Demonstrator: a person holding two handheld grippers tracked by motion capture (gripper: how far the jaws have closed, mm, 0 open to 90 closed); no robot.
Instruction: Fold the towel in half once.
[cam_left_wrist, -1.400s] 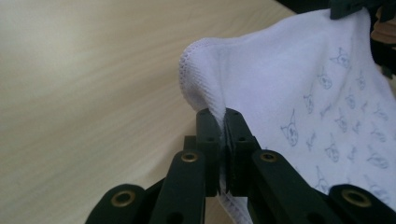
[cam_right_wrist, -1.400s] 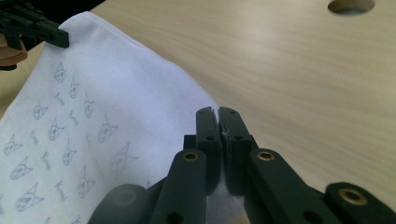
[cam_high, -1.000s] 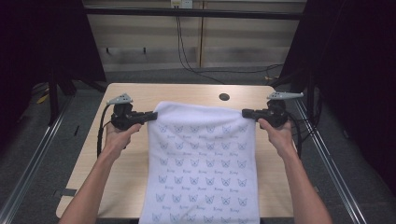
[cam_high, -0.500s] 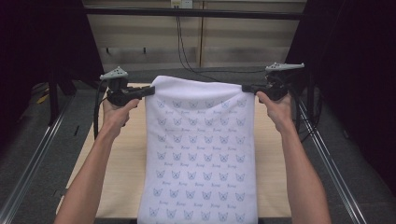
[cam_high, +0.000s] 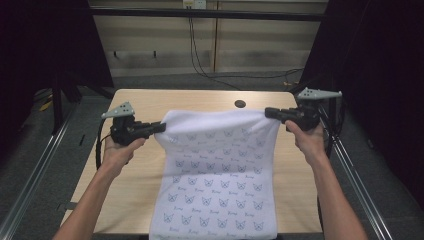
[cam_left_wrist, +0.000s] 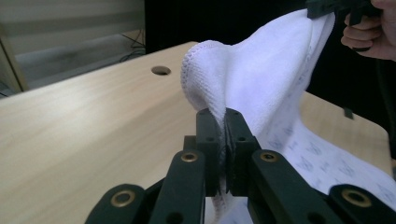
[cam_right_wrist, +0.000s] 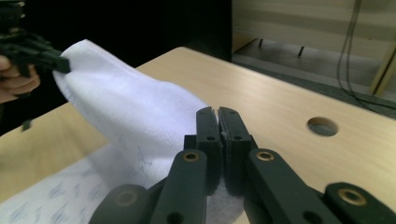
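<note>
Terrycloth towel (cam_high: 220, 175), butterfly-printed, sags between clamped jaws.

Two bare forearms without sleeves, left gripper (cam_high: 159, 127) black with brass-ringed screws, grey three-cornered plate on top, black cable looping below, right gripper (cam_high: 270, 112) black, matching grey plate

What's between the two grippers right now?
In the high view, the white towel's raised top edge spans from the left gripper to the right gripper; each is shut on a corner.
</note>
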